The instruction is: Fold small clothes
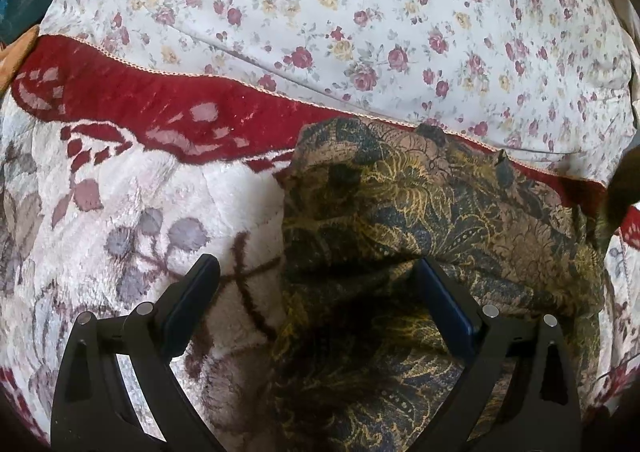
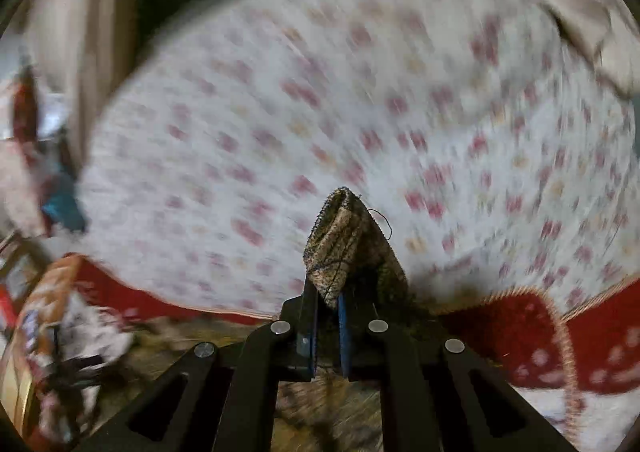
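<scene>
Garment [image 1: 420, 220]: brown-tan ground, dark navy and mustard-yellow leaf and floral print; pinched corner [image 2: 348, 240] shows tan weave, dark stitched edge, loose dark thread.
Blanket [image 1: 132, 196]: plush white centre with grey-mauve leaves and dark brown stems; deep red border with pale pink motifs; orange-beige stitched trim along edge.
Sheet [image 1: 320, 12]: white, small maroon-pink roses, pale yellow blooms, grey-green leaves.
Left gripper [image 1: 316, 284], right gripper [image 2: 328, 316]: black frames, blue pads.

Open space over flowered sheet [image 1: 320, 12], flat and bare. Rumpled patterned cloth [image 1: 420, 212] heaped on plush blanket [image 1: 140, 220], reaching between spread fingers of left gripper [image 1: 320, 284]. Pinched corner of cloth standing up ahead of right gripper [image 2: 328, 292], blocking its line forward.
</scene>
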The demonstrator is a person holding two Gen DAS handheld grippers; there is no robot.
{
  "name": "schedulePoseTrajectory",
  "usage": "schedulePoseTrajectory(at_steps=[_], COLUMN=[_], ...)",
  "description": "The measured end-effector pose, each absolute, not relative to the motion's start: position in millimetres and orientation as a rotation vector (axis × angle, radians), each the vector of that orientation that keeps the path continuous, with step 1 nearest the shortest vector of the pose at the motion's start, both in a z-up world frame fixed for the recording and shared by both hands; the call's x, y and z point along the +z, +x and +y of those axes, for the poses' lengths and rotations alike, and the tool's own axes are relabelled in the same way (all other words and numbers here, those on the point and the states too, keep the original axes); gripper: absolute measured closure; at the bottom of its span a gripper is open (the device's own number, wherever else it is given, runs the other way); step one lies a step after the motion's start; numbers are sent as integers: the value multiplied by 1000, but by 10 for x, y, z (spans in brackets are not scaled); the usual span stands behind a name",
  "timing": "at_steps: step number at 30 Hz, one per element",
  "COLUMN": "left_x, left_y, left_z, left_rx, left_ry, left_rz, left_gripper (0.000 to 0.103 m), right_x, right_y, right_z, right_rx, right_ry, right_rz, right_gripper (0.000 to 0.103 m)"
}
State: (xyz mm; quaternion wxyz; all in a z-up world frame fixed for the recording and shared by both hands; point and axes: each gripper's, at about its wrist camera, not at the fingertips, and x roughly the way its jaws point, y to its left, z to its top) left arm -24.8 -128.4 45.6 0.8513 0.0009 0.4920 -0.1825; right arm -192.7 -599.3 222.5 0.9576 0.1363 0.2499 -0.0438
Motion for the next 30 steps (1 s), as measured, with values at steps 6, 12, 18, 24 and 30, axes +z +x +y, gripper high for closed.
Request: schedulePoseTrajectory(at_steps=[6, 12, 18, 24, 30], left_x=[555, 720, 868, 805, 715], left_y=[-298, -345, -328, -130, -69], left_z=[-1234, -1077, -807, -676, -669], left_rx=[-390, -411, -382, -356, -374], left_ry=[-23, -79, -164, -230, -275], left_rz=[990, 950, 890, 916, 962], left_gripper=[5, 5, 5, 5, 5], right_x=[3024, 3173, 2290, 1051, 724], right_y=[-2419, -1992, -700, 395, 756], right_z=[-5434, -4647, -3674, -2806, -3048], right_rx=[160, 480, 652, 736, 455], right_ry=[253, 217, 211, 184, 122], right_rz=[401, 480, 800, 1082, 1092], right_gripper=[96, 96, 96, 96, 63])
